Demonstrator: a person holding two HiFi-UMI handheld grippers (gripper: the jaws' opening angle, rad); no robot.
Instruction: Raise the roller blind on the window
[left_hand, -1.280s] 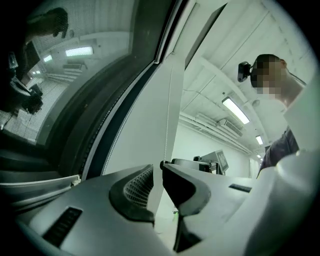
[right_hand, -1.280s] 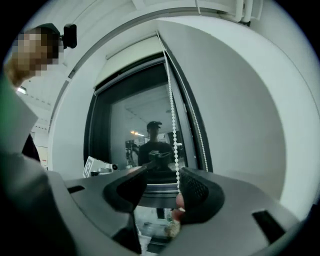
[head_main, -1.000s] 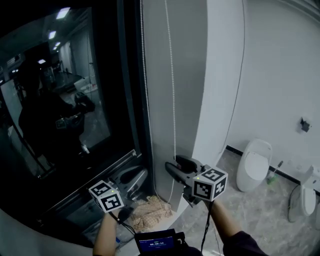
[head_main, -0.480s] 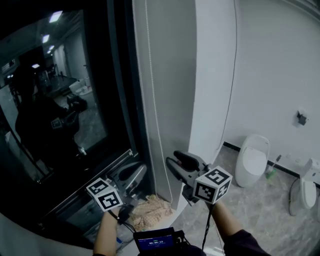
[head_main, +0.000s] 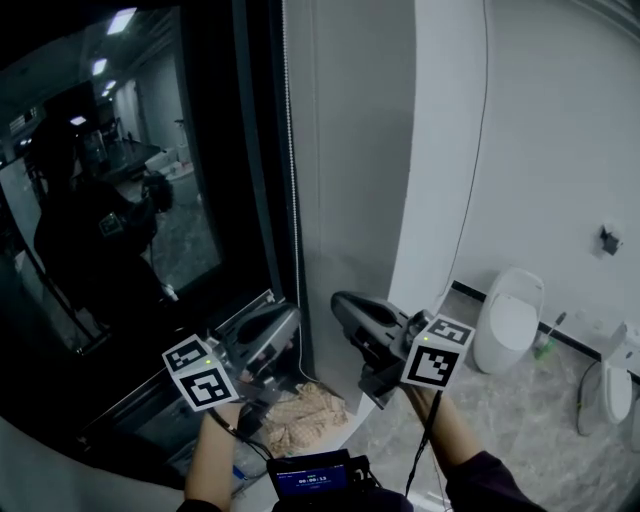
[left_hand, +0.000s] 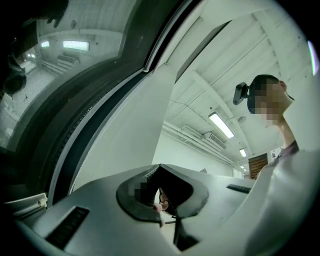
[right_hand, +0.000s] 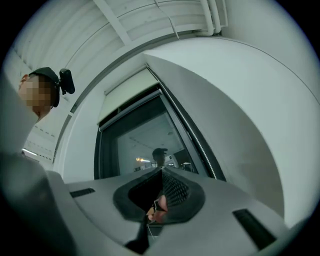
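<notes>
A white bead chain (head_main: 289, 150) hangs down the dark window frame, and it also shows beside the frame in the right gripper view (right_hand: 200, 144). A pale roller blind (right_hand: 127, 95) covers only the top of the dark window (head_main: 150, 200). My right gripper (head_main: 342, 300) sits low against the grey wall panel, right of the chain. Its jaws are closing and look pressed together, with a thin pale strand (right_hand: 148, 220) caught low between them. My left gripper (head_main: 285, 325) is shut by the window sill, with nothing seen between its jaws (left_hand: 160, 167).
A person's reflection (head_main: 90, 240) shows in the glass. A crumpled cloth (head_main: 300, 415) lies on the floor under the grippers. White toilets (head_main: 505, 325) (head_main: 600, 390) and a brush (head_main: 545, 345) stand along the right wall. A small screen (head_main: 315, 478) sits at the bottom edge.
The right gripper's jaws stood apart before and are now together; it has also risen a little. The left gripper has lifted slightly toward the sill.
</notes>
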